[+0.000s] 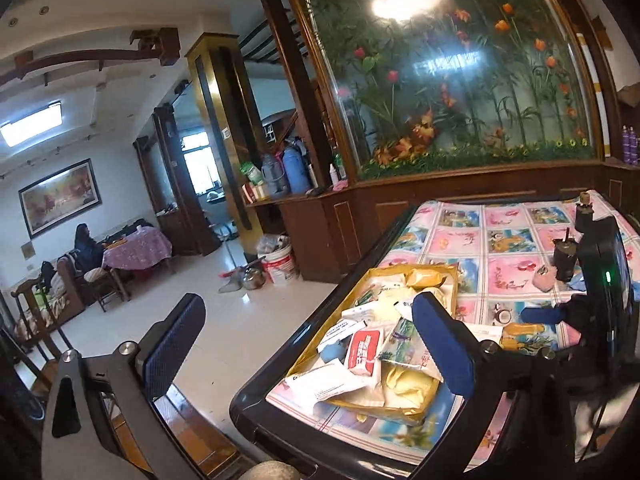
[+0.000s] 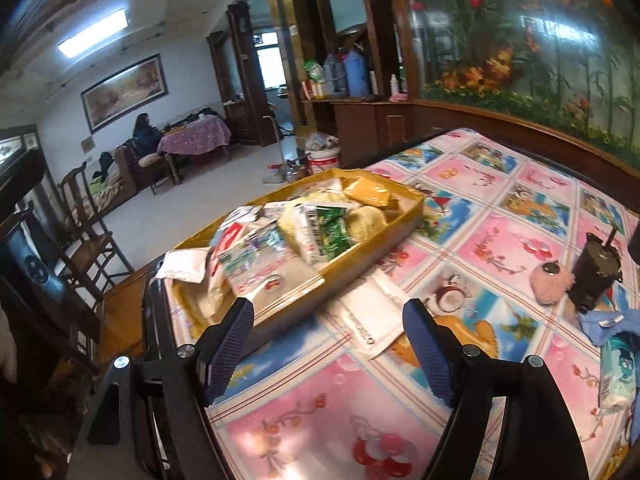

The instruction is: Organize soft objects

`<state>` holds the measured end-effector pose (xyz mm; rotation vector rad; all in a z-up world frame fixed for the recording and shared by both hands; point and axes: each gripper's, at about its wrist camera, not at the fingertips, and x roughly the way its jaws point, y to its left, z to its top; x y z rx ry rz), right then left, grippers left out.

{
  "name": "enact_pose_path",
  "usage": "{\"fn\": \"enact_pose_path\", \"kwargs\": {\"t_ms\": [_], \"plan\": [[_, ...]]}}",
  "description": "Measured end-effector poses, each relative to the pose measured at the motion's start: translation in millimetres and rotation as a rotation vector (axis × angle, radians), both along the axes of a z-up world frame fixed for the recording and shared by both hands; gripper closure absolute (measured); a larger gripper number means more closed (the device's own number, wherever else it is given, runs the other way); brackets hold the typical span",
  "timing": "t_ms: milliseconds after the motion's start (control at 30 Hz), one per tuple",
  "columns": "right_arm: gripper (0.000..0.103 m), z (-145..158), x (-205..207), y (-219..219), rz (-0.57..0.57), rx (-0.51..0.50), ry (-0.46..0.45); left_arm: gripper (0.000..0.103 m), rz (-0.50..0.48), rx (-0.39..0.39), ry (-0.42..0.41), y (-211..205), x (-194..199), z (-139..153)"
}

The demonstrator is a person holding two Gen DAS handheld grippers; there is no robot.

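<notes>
While you hold your left gripper (image 1: 308, 344) above the table's near corner, its blue-padded jaws stand spread wide with nothing between them; one finger hangs over the floor, the other over the shallow golden cardboard tray (image 1: 454, 280). Your right gripper (image 2: 328, 344) is likewise spread and empty, low over the patchwork-print plastic tablecloth (image 2: 500, 240), its fingers either side of a flat white paper packet (image 2: 370, 320) that lies on the cloth just beside the tray's near wall. That tray (image 2: 360, 248) is heaped with soft packets: a red-and-white tissue pack (image 1: 364, 352), yellow pouches and a green-printed sachet (image 2: 328, 232). Further right, a fuzzy pink round plush (image 2: 552, 278) sits touching a dark plastic cup with a straw (image 2: 596, 276), with a crumpled blue cloth (image 2: 604, 326) near them.
</notes>
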<state>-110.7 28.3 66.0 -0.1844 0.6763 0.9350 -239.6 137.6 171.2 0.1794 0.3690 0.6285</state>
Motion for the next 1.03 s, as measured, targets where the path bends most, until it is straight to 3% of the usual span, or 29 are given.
{"fn": "enact_pose_path", "kwargs": {"t_ms": [133,233,533,633,900,1033], "plan": [[0.022,-18.5,-25.1,6.5,0.064,-0.022,-0.011,0.0,0.035,0.011,0.027,-7.5,3.0,1.3],[0.022,-28.2,-33.0,13.1,0.096,-0.072,-0.02,0.0,0.022,-0.026,-0.003,-11.4,-0.4,6.8],[0.017,-25.0,-24.1,-1.5,0.043,-0.026,0.006,0.0,-0.015,-0.164,-0.124,-3.9,-21.5,17.8],[0.017,-24.2,-27.1,-0.9,0.044,-0.029,-0.011,0.0,-0.038,-0.216,-0.1,2.5,-20.5,13.9],[0.017,-23.3,-31.9,0.2,0.044,-0.034,-0.033,0.0,-0.013,-0.224,-0.065,9.4,-26.5,0.6],[0.017,-23.8,-28.2,-1.3,0.028,-0.029,-0.017,0.0,-0.009,-0.312,0.013,22.3,-24.7,-10.4]]}}
